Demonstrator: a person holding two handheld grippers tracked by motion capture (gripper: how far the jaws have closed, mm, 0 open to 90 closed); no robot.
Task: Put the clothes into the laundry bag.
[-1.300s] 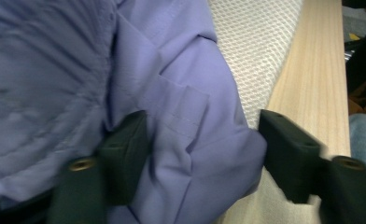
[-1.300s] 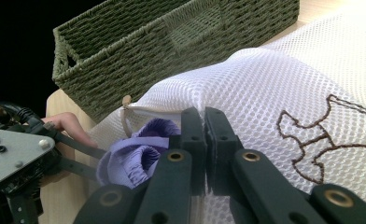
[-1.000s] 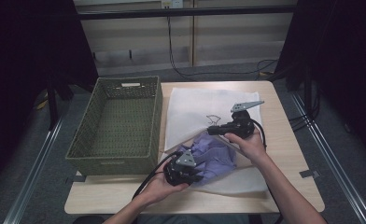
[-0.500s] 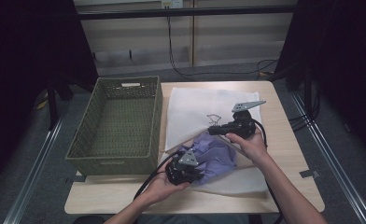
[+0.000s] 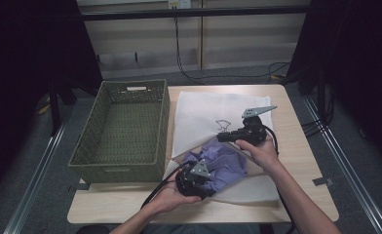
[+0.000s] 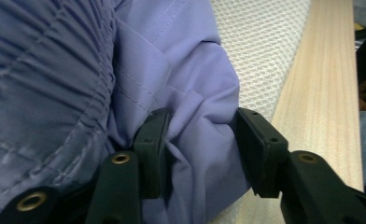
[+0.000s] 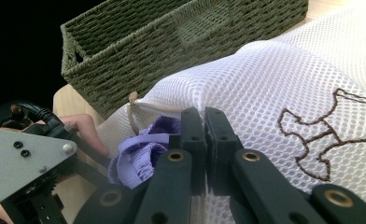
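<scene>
Left claw (image 6: 197, 154) has just been opening: jaws apart, crumpled lavender fabric garment (image 5: 223, 163) bunched between them at the mouth of the white mesh laundry bag (image 5: 203, 114) on the table. Right claw (image 7: 204, 140) is clamped on the bag's mesh edge, beside the green woven basket (image 5: 123, 126).

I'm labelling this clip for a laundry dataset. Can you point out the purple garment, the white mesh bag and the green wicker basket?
Crumpled purple fabric garment (image 5: 225, 163), high view, on its bunched middle.
White mesh laundry bag (image 5: 203, 114), high view, on its flat upper panel.
Green woven wicker basket (image 5: 118, 171), high view, on its near wall.
</scene>
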